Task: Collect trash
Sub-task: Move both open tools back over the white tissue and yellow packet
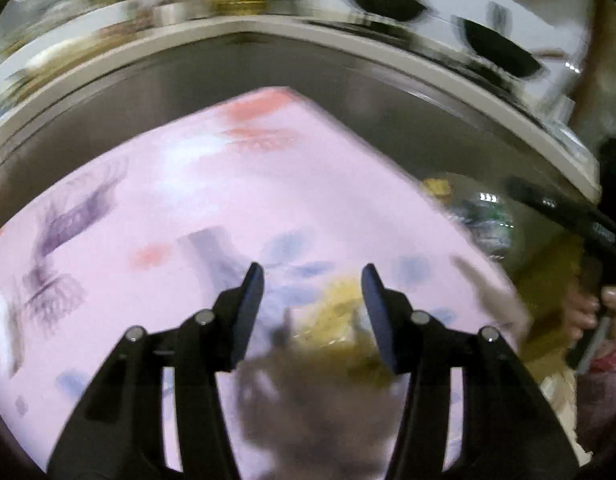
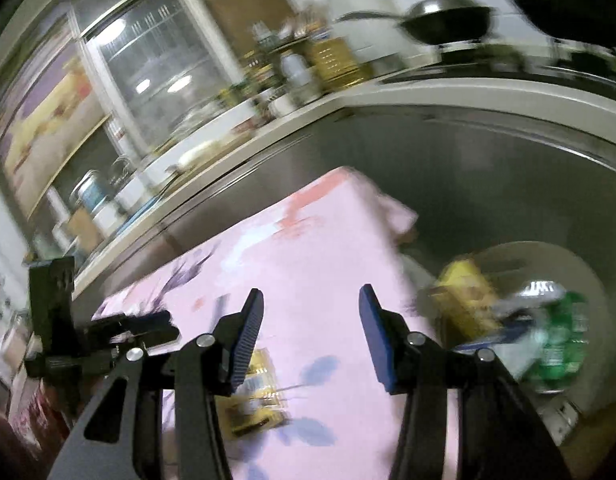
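Left wrist view: left gripper (image 1: 313, 280) with fingers apart, nothing between the pads, both blue pads bare. Just past and below the fingertips, a yellow wrapper (image 1: 340, 320) lying on the pink tablecloth (image 1: 188, 184), smeared by blur, outline and long axis impossible to tell. Nearer the camera from the wrapper, a brownish blurred mass, not identifiable. Off to the right of the fingers, beyond the table's edge and lower, a trash bin (image 1: 488, 216) with something yellow and something green inside. Further right still, a hand (image 1: 604, 312) around the black handle of the other tool.

Right wrist view: right gripper (image 2: 311, 300) likewise parted and empty. Below and slightly left of its left fingertip, partly hidden by that finger, the same yellow wrapper (image 2: 256, 396) flat on the tablecloth (image 2: 316, 240). Right of the fingers, past the cloth's edge, the round bin (image 2: 564, 252) holding a yellow packet (image 2: 464, 300) and a green can (image 2: 560, 336). Far left, the other gripper's black body at the table's near side.

Judged: wrapper nearly centred ahead of the left fingers, off to one side of the right ones, so left hand better placed for the pick; bin on the right side of both, so a carry rightward afterwards.
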Available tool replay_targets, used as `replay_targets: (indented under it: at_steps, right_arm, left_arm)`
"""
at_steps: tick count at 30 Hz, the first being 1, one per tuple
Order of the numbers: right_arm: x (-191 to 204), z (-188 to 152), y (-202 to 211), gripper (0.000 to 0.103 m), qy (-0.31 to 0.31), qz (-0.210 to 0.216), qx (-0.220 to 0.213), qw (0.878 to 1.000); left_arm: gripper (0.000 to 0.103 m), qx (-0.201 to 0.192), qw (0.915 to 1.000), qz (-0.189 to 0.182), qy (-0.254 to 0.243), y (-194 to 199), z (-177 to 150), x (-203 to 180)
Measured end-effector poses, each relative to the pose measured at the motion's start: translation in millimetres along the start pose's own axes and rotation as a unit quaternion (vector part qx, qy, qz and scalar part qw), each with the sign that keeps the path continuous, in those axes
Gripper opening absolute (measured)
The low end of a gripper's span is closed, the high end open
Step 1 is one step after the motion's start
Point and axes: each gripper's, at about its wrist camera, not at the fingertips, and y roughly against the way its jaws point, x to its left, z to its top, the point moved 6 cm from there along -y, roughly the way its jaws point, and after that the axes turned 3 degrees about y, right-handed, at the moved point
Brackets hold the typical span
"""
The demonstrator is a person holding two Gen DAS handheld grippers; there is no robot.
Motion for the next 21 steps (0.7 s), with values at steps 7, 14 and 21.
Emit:
replay_targets:
  at_steps: [7, 14, 21]
  right_arm:
    - [89.3, -37.4, -53.9, 0.047, 0.047, 0.052, 0.054, 0.996]
    - [161.6, -80.0, -91.3, 0.047, 0.075, 0.099, 0.117, 0.985]
    - [152.5, -86.1, -74.4, 0.048, 0.131, 0.007, 0.089, 0.987]
  left_arm:
    - [0.083, -0.032, 0.9499, 0.287, 0.120, 66.3, -38.1, 209.8]
    - [0.084, 0.016, 0.9282, 0.332, 0.167, 46.4, -58.0, 300.5]
    - [0.087, 0.026, 0.9274, 0.332, 0.170, 14.0, -63.4, 325.5]
